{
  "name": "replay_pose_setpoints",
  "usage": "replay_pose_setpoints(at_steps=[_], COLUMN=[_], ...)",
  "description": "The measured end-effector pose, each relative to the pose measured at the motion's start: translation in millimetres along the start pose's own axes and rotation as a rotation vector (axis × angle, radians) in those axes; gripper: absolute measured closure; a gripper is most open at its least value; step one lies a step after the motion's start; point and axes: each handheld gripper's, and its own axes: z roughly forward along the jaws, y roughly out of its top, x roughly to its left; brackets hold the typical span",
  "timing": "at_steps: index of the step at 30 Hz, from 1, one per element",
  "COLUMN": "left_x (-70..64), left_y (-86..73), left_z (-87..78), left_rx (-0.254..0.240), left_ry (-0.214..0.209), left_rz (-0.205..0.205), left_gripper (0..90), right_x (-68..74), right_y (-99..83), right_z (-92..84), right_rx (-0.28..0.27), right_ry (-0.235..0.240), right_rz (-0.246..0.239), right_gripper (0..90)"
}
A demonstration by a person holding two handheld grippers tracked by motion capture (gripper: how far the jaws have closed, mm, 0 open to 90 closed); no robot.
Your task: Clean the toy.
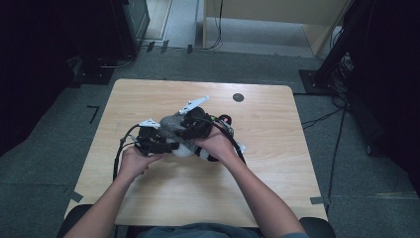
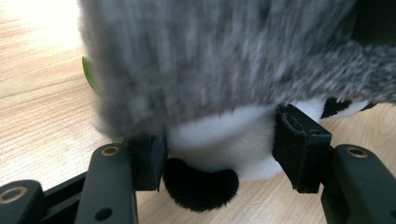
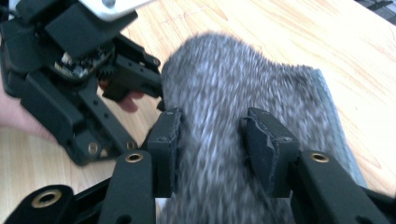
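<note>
**Soft toy and fuzzy grey cloth, gripped from two sides**

Nearest the lens in the left gripper view, the left gripper (image 2: 219,149) has its two black pads clamped on the white belly of a plush toy (image 2: 219,140), squeezing it in slightly; a black paw hangs just below the pads. Over the toy lies a grey furry cloth (image 2: 210,60), a small blanket or garment, I cannot tell which. A sliver of something green peeks out at the toy's far side.

In the right gripper view, the right gripper (image 3: 210,140) straddles a ridge of that cloth (image 3: 243,79); whether its pads still pinch the pile or merely flank it is not clear. From the high view, the bundle (image 1: 173,126) sits mid-table, between both hands, on the wooden table (image 1: 277,178).

Handling, as I judge it: both things are light, soft and yielding, not fragile. The toy deforms under the pads, so a hold across the body's thickest part is safest. The cloth is limp and will drape or slide off; best pinched at a gathered fold or an edge, not on the flat pile.

Count: one toy, one grey cloth, two grippers, one table.
</note>
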Motion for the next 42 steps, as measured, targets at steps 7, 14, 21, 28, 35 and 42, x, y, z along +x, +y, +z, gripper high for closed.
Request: replay_pose_setpoints(at_steps=[7, 14, 21, 28, 35, 42], left_x=[1.0, 0.2, 0.9, 1.1, 0.5, -2.3], left_y=[-0.4, -0.8, -0.6, 0.2, 0.3, 0.2], left_z=[-0.1, 0.5, 0.3, 0.1, 0.4, 1.9], left_rx=[0.011, 0.019, 0.020, 0.023, 0.019, 0.022], left_ry=[0.004, 0.001, -0.004, -0.008, -0.012, -0.019], left_rz=[-0.004, 0.001, -0.004, -0.012, -0.013, -0.004], left_gripper=[42.0, 42.5, 42.3, 42.2, 42.2, 42.2], right_x=[11.6, 16.0, 19.6, 20.4, 17.8, 17.2], right_y=[2.2, -1.3, -7.7, -23.1, -35.5, -46.6], right_z=[18.6, 16.3, 7.6, -3.6, -15.0, -24.7], right_rx=[0.035, 0.055, 0.080, 0.076, 0.076, 0.059], right_ry=[-0.060, -0.082, -0.059, -0.069, -0.064, -0.060], right_rz=[-0.089, -0.125, -0.152, -0.186, -0.184, -0.179], right_gripper=[62.6, 73.5, 74.3, 74.4, 74.9, 75.1])
